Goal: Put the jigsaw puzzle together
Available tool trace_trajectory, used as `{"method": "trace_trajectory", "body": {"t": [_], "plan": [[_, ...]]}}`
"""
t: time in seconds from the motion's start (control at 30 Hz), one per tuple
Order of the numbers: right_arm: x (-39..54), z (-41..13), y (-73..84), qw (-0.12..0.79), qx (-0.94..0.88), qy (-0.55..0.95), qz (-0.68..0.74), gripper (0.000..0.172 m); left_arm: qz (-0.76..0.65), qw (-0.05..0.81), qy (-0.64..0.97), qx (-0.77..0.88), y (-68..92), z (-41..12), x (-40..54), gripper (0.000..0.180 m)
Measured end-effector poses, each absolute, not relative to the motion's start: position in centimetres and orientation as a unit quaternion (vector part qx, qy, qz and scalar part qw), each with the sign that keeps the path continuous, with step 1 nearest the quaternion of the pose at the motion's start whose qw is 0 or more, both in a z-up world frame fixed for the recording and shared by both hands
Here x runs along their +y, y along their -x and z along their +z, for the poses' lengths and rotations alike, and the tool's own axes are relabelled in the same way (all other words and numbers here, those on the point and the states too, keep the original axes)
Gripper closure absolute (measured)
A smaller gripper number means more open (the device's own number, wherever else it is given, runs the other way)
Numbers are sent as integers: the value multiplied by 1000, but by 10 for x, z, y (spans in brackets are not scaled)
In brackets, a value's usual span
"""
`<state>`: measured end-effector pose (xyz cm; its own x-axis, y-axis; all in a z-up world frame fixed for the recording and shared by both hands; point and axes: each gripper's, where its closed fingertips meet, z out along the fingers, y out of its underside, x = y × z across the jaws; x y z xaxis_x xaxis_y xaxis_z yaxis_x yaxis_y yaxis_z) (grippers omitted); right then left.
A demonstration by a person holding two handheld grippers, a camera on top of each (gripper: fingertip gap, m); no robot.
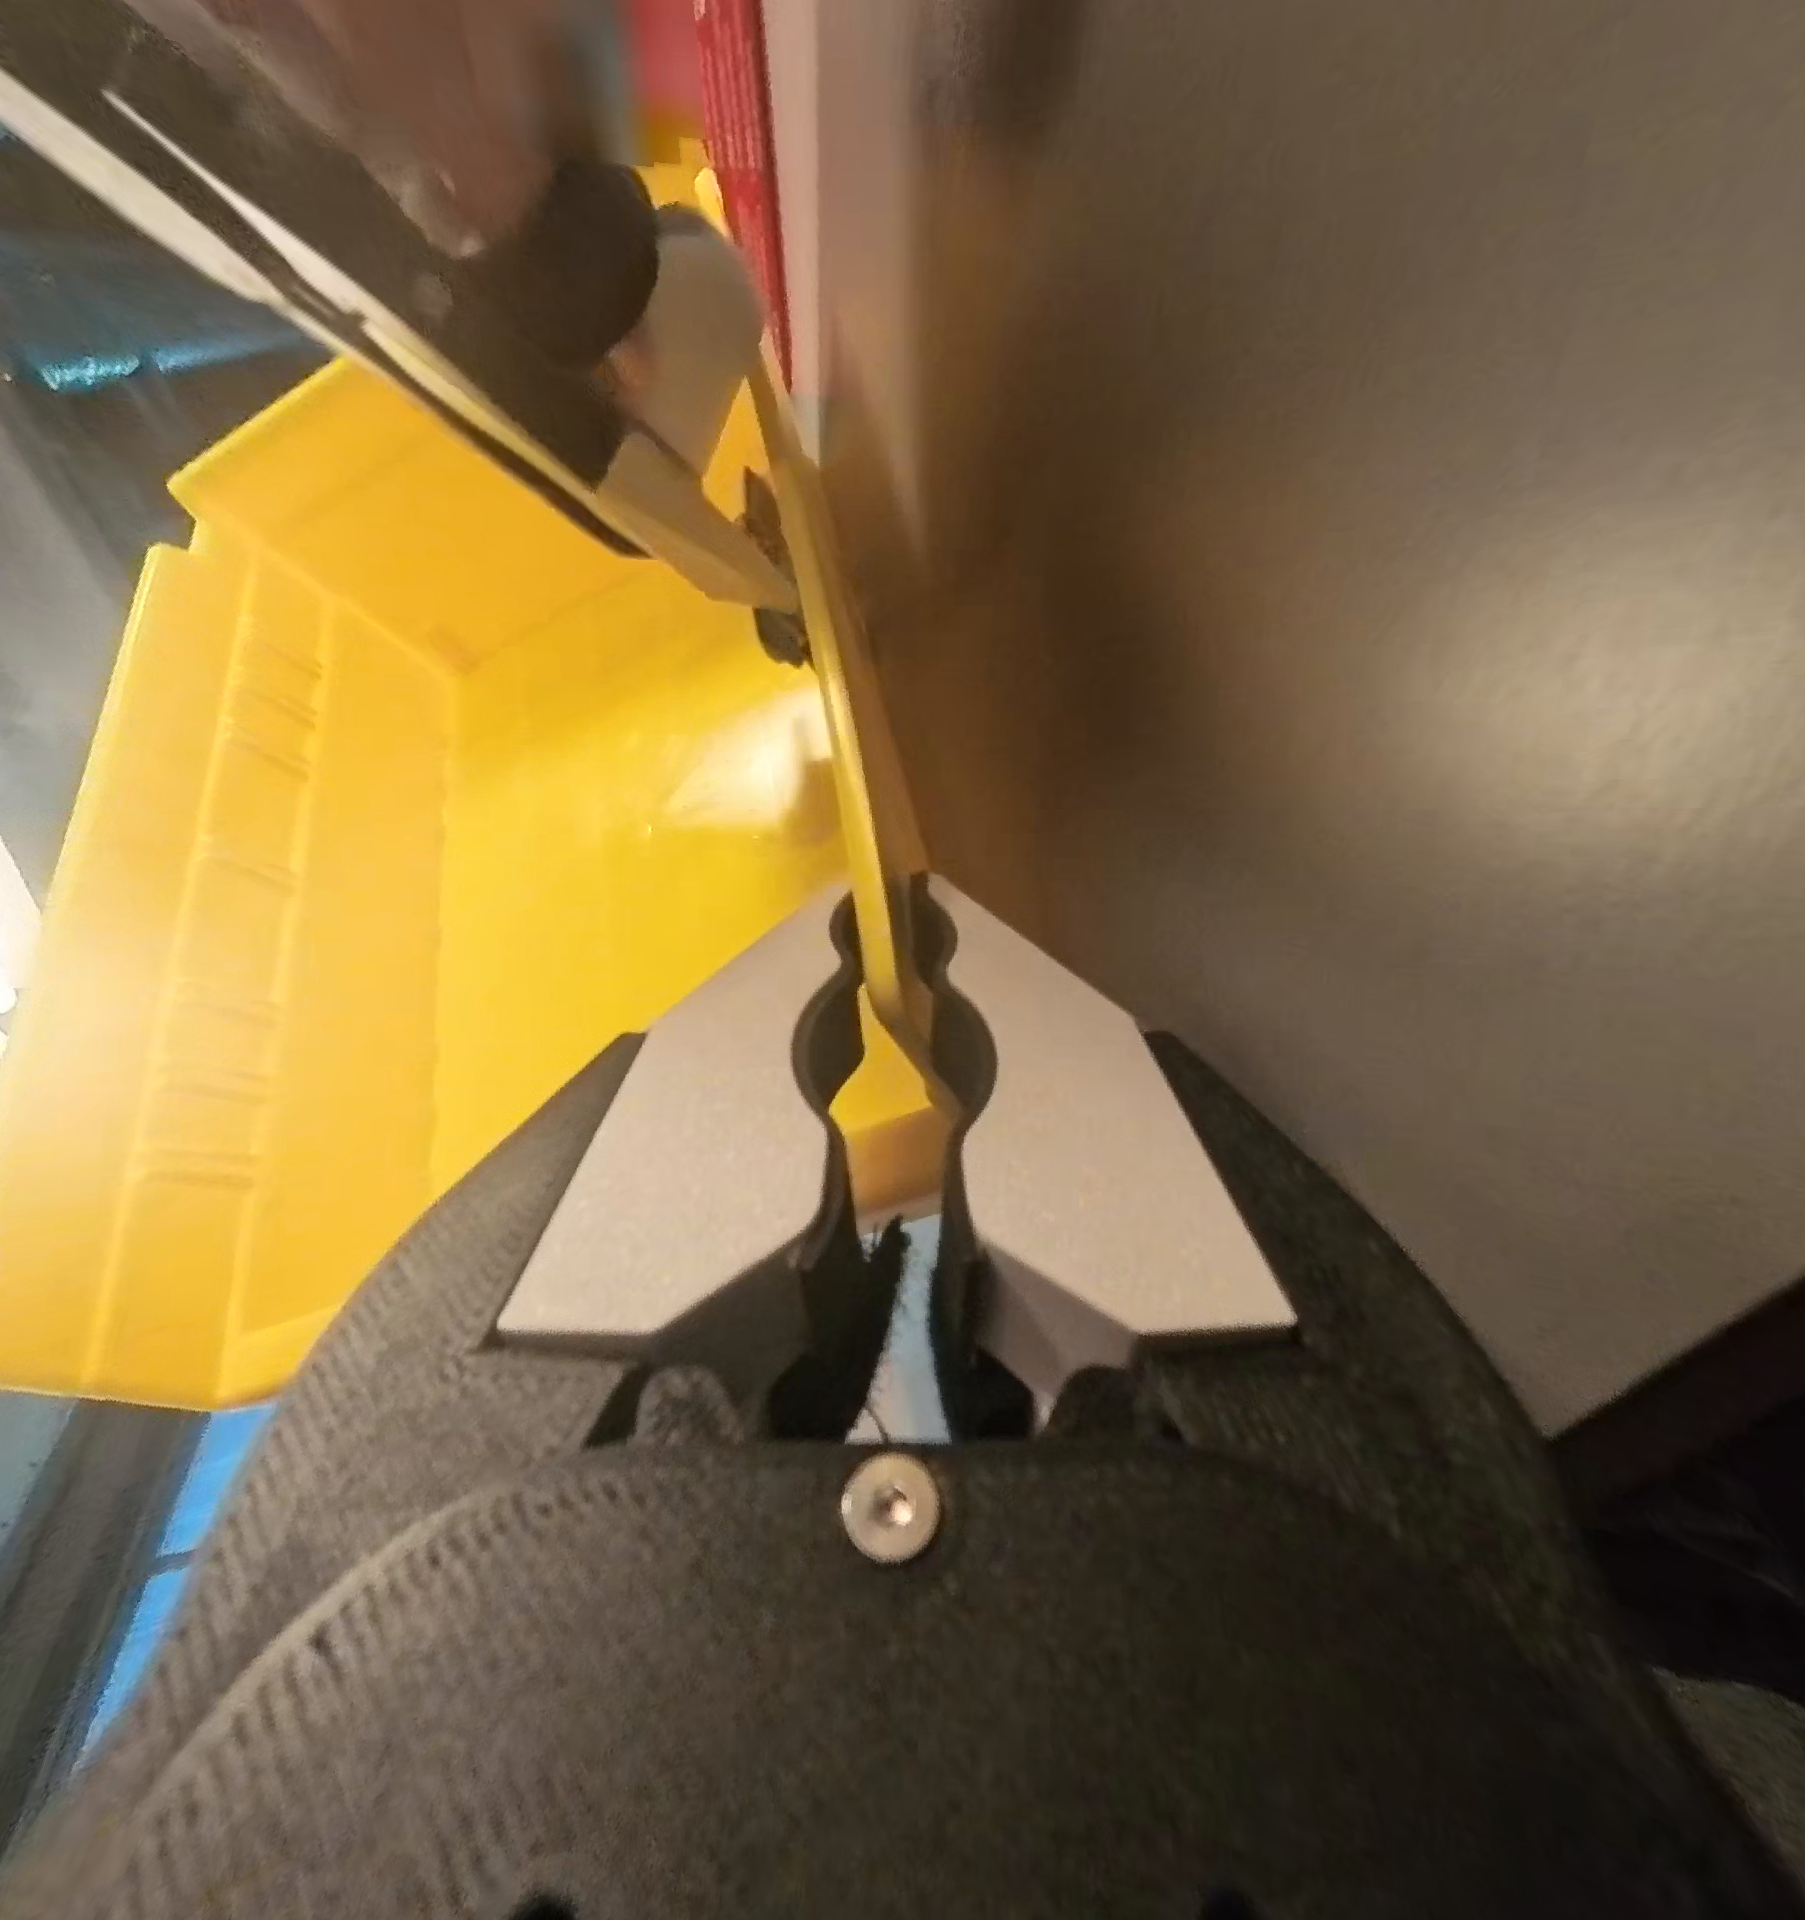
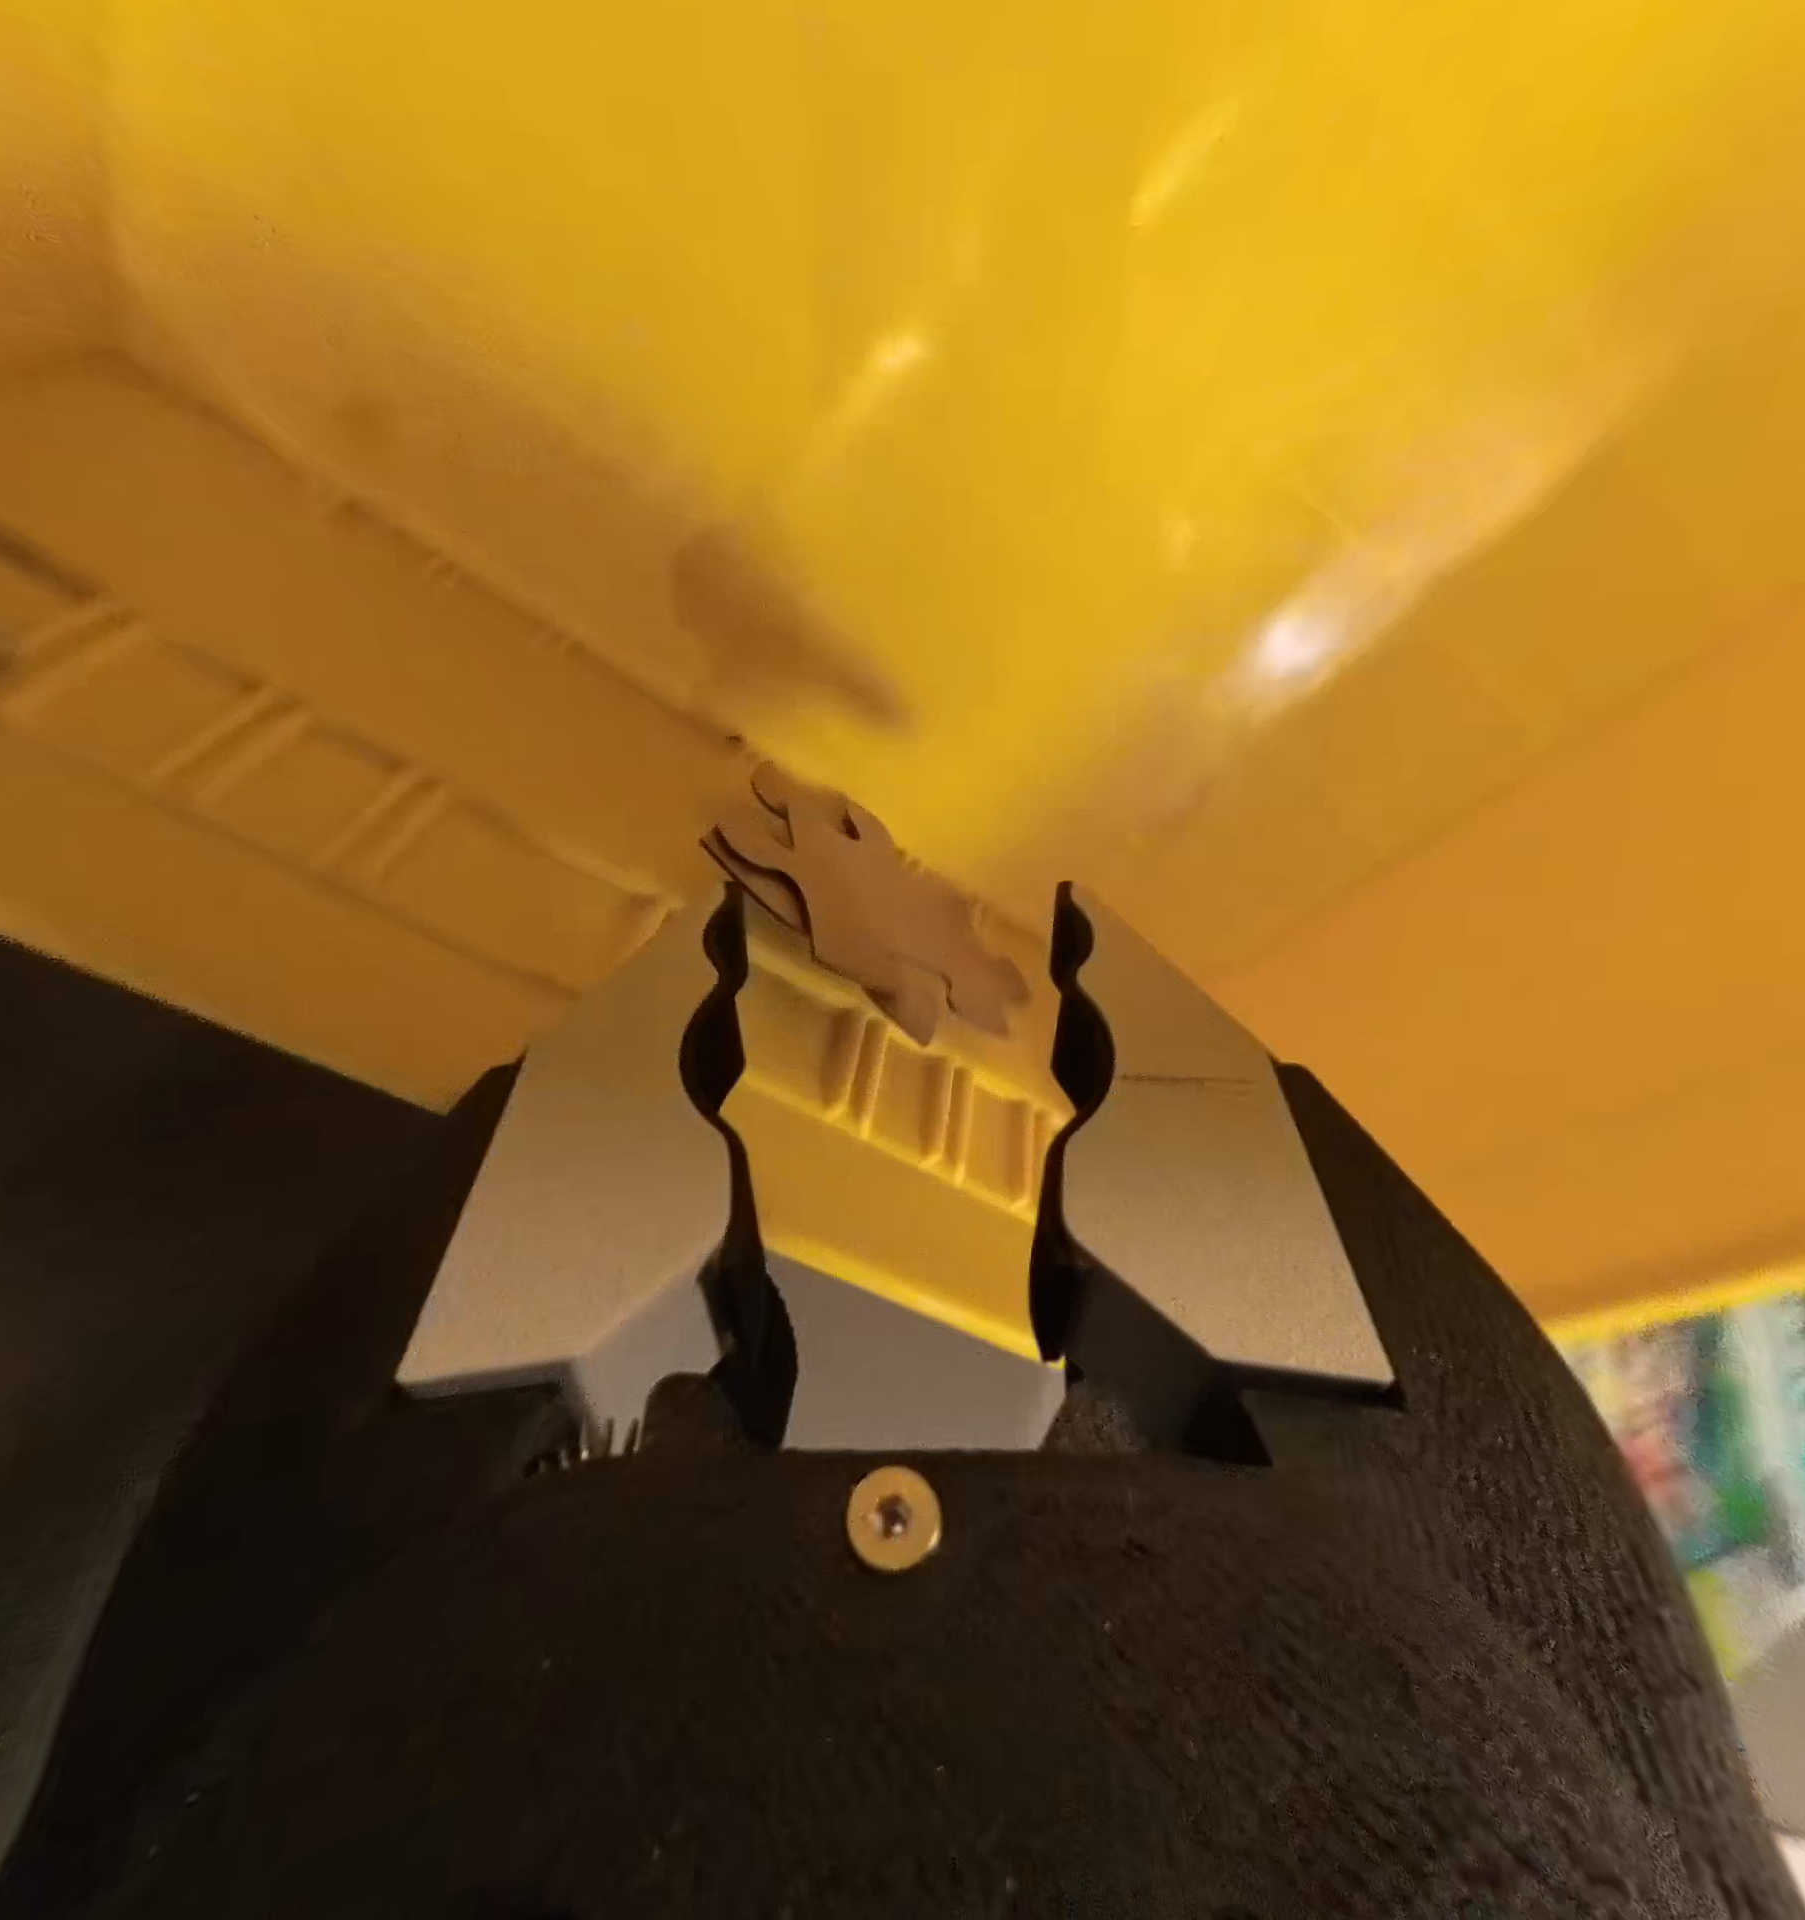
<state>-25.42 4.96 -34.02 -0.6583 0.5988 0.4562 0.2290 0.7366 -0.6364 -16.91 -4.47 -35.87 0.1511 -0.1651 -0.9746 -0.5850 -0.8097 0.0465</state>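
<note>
Gripping one yellow bin (image 1: 586,790) wall, left claw (image 1: 893,935); right claw (image 2: 893,935) gapes wide.

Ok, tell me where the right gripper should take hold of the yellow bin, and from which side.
Probably the ribbed rim of the yellow bin. The right gripper, fingers spread, already straddles that thin, straight edge, so come in over the edge, one finger inside the wall, one outside. The left gripper pinches the rim that way.

Glossy yellow plastic bin (image 1: 586,790), ribbed along its rim; torn papery scrap (image 2: 877,914) stuck there; matt grey wall (image 1: 1397,520); coarse black gripper housing (image 2: 877,1714).
</note>
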Motion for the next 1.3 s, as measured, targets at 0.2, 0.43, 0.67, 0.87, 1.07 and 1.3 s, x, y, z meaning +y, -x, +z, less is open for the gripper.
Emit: {"method": "trace_trajectory", "body": {"t": [0.2, 0.43, 0.67, 0.87, 1.07, 1.3], "plan": [[40, -341, 256, 409, -903, 22, 126, 133, 602, 173, 737, 254, 171, -358, -44, 176], [54, -348, 276, 425, -904, 7, 51, 157, 596, 183, 743, 245, 170, -356, -45, 176], [55, -289, 263, 439, -849, 161, 246, 171, 536, 249, 786, 181, 177, -343, -47, 176], [91, -224, 215, 235, -680, 387, 576, 171, 343, 364, 864, 57, 205, -315, -54, 173], [137, -207, 151, 116, -554, 438, 699, 171, 235, 364, 901, -8, 238, -316, -61, 174], [161, -205, 78, 39, -453, 427, 782, 171, 281, 573, 766, -77, 182, -218, -6, 151]]}}
